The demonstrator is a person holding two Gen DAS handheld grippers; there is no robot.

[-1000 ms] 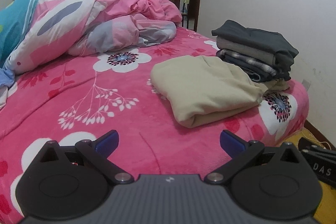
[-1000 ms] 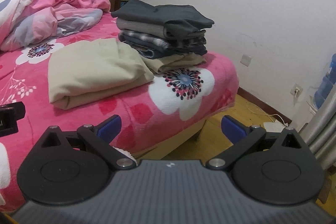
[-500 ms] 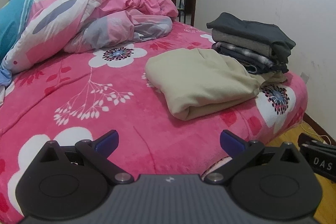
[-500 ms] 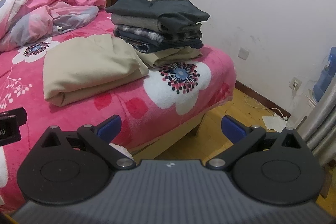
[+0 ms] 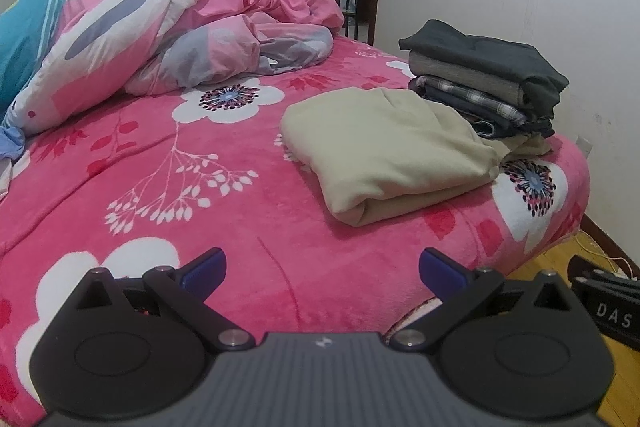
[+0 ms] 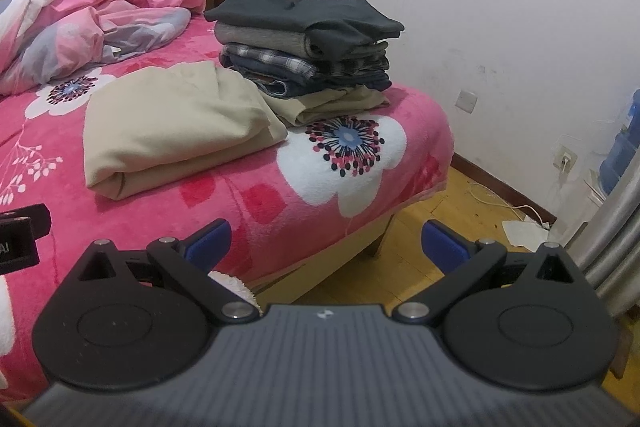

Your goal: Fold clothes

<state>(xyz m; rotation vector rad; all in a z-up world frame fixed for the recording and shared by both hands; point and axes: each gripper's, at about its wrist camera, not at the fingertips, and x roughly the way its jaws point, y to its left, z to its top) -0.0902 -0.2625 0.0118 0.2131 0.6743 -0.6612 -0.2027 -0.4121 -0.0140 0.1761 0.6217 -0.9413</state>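
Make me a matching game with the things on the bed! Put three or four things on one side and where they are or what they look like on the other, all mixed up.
Things:
1. beige garment
2. dark grey garment
3. quilt
4. left tool

Descriptions:
A. crumpled in a heap at the far end of the bed
B. open, holding nothing
C. folded, lying alone on the blanket beside the stack
D. on top of the stack

Pairs: 1-C, 2-D, 3-A, 4-B
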